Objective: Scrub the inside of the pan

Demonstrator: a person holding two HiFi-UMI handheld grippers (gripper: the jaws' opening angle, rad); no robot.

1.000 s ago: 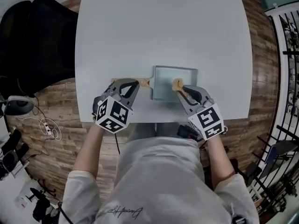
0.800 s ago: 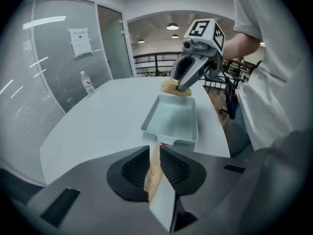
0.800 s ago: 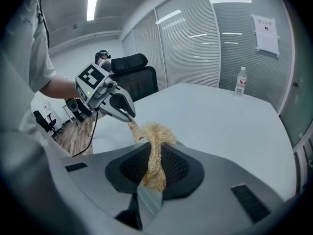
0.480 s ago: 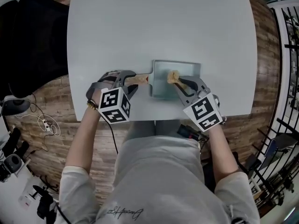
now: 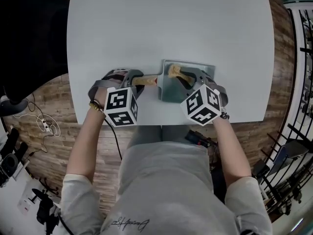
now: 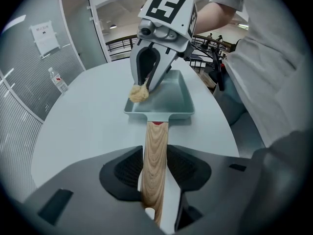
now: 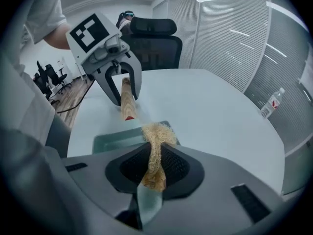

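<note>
A pale green rectangular pan (image 5: 168, 91) lies near the table's front edge, its wooden handle (image 5: 146, 80) pointing left. My left gripper (image 5: 138, 80) straddles that handle (image 6: 156, 146). Its jaws have just been closing slightly, and a thin gap still shows beside one pad, so it is open. My right gripper (image 5: 178, 75) is shut on a tan fibrous scrubber (image 5: 173, 71), whose tip hangs over the pan's left end near the handle. The left gripper view shows the scrubber (image 6: 138, 93) at the pan's (image 6: 171, 94) rim. The right gripper view shows the scrubber (image 7: 155, 141) pinched between the pads.
The white table (image 5: 171, 23) stretches away behind the pan. A black office chair (image 5: 29, 43) stands at its left. A water bottle (image 6: 57, 80) stands far off on the table. Cables (image 5: 46, 126) lie on the wooden floor, and a railing (image 5: 298, 58) runs at the right.
Both grippers have come down towards the table. The left jaws, shut before, now stand around the handle. The right gripper has carried the scrubber leftwards to the pan's handle end.
</note>
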